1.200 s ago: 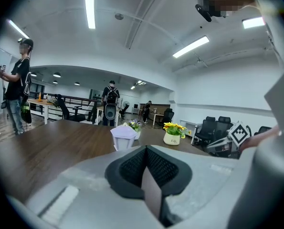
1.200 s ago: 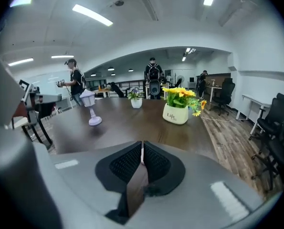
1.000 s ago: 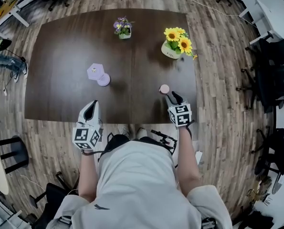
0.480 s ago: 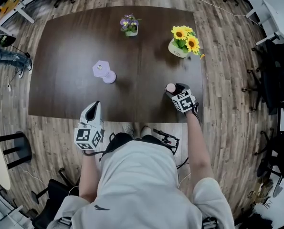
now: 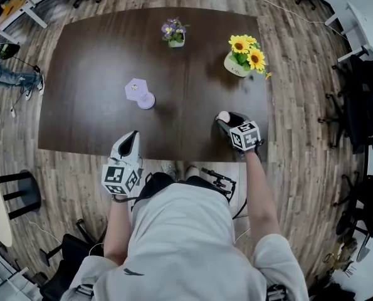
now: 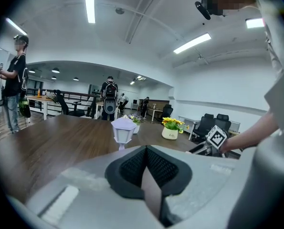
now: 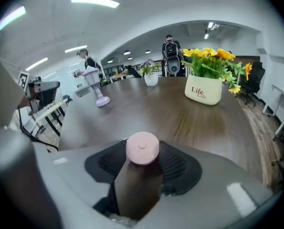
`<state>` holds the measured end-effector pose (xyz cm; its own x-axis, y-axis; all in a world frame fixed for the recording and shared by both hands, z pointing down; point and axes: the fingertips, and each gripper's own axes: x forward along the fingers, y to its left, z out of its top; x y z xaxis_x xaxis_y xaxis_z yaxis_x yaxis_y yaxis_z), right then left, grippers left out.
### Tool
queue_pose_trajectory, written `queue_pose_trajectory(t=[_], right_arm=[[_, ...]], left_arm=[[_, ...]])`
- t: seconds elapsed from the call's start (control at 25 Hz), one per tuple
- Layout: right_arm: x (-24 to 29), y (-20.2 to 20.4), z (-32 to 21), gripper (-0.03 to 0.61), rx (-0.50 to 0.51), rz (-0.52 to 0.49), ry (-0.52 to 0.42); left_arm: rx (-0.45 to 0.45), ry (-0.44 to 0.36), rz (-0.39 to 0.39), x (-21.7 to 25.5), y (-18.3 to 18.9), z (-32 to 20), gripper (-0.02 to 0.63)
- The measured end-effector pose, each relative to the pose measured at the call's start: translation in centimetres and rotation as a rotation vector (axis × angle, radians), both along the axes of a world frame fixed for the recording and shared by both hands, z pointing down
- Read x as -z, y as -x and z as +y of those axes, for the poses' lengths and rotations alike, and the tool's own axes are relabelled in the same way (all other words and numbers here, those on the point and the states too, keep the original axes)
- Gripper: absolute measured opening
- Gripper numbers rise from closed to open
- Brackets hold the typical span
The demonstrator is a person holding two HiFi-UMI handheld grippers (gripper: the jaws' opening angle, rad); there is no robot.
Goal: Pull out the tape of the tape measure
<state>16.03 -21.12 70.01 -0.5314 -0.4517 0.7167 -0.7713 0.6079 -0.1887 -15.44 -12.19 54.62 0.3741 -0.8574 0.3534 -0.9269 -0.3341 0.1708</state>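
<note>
right hand-held gripper point(image 7: 142, 162): jaws just closing onto pink tape measure point(image 7: 142, 148), contact unseen in head view | left hand-held gripper point(image 6: 145, 151): pinched together, empty

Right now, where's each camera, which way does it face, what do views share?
Head view: on the person's head, steeply down at the dark table; torso, arms, left gripper, right gripper show.
Left gripper view: on the left gripper, across the table toward the lavender lantern; its shut jaws show.
Right gripper view: on the right gripper, angled down; its jaws, just closing, meet the pink tape measure.
All three share the sunflower pot.
</note>
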Motion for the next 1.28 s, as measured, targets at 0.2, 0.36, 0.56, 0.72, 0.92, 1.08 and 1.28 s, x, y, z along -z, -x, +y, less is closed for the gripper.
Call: queue_pose_trajectory(t=[0.2, 0.36, 0.56, 0.72, 0.92, 1.08, 1.28], right_arm=[[6.3, 4.0, 1.3, 0.215, -0.035, -0.232, -0.038], [11.6, 6.8, 2.3, 0.215, -0.021, -0.323, -0.074], [16.9, 9.3, 3.4, 0.215, 0.004, -0.423, -0.093], [18.9, 10.6, 4.5, 0.215, 0.019, -0.454, -0.068], [19.4, 11.5, 5.3, 0.215, 0.039, -0.477, -0.027], [19.2, 11.3, 5.6, 0.215, 0.062, -0.448, -0.017], [19.5, 11.4, 6.2, 0.215, 0.114, -0.411, -0.020]], left_arm=[[-0.107, -0.045, 0.018, 1.0, -4.5, -1.4, 0.006], [-0.242, -0.105, 0.015, 2.2, -9.4, -2.4, 0.029], [-0.405, -0.183, -0.072, 3.0, -14.0, -3.0, 0.109], [-0.486, -0.240, -0.129, 3.9, -16.1, -2.9, 0.139], [-0.523, -0.275, -0.156, 4.3, -17.3, -2.4, 0.153], [-0.516, -0.285, -0.152, 4.5, -17.2, -2.4, 0.155], [-0.508, -0.303, -0.139, 5.3, -17.2, -2.2, 0.131]])
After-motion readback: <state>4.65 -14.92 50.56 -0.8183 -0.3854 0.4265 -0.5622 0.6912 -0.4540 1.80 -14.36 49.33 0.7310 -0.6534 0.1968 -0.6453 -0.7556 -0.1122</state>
